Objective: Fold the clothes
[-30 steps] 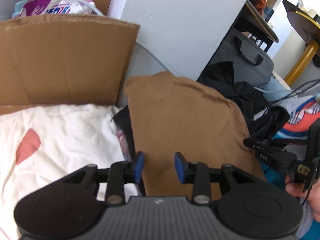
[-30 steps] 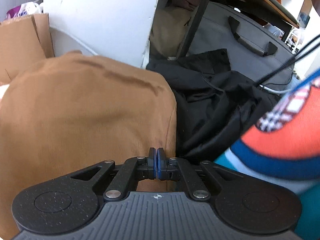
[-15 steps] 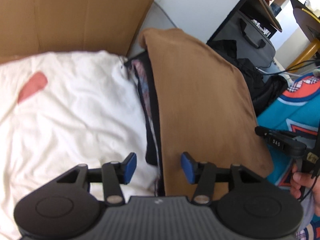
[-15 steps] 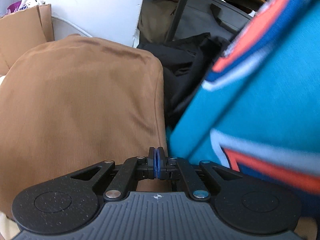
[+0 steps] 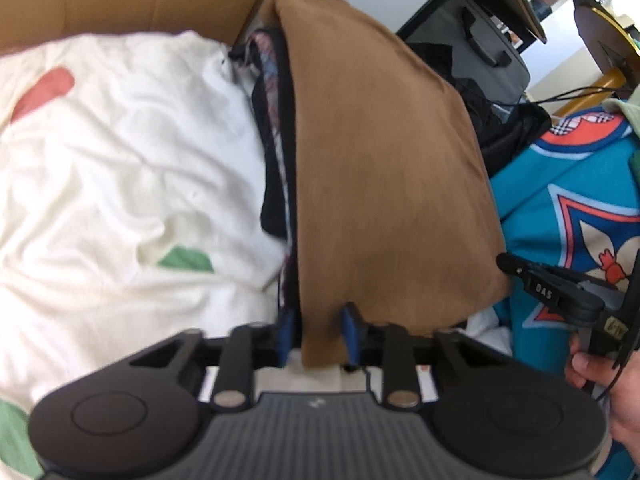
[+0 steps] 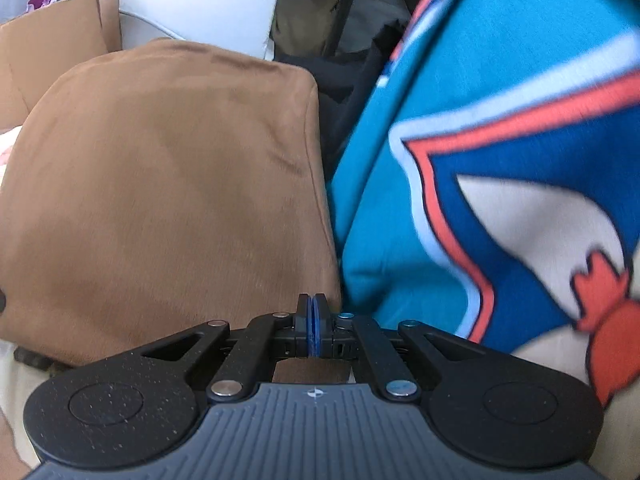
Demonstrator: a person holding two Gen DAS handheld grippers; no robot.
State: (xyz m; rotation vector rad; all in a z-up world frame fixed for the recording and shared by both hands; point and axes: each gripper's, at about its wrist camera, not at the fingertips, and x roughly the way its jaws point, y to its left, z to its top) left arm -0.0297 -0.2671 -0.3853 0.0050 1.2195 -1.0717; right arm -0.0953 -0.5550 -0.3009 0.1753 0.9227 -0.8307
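- Left gripper: a second ago its blue pads stood spread short of the folded brown suede-like garment; now they straddle its near edge, not yet pinched.
- Right gripper: pads pressed together throughout; whether they nip the brown corner, I cannot tell.
- Brown garment lies atop a stack of dark and plaid folded clothes, beside the white quilt.
- Teal cartoon-print garment has swung in at right.
- Judgement: a grasp on the brown piece seems imminent.
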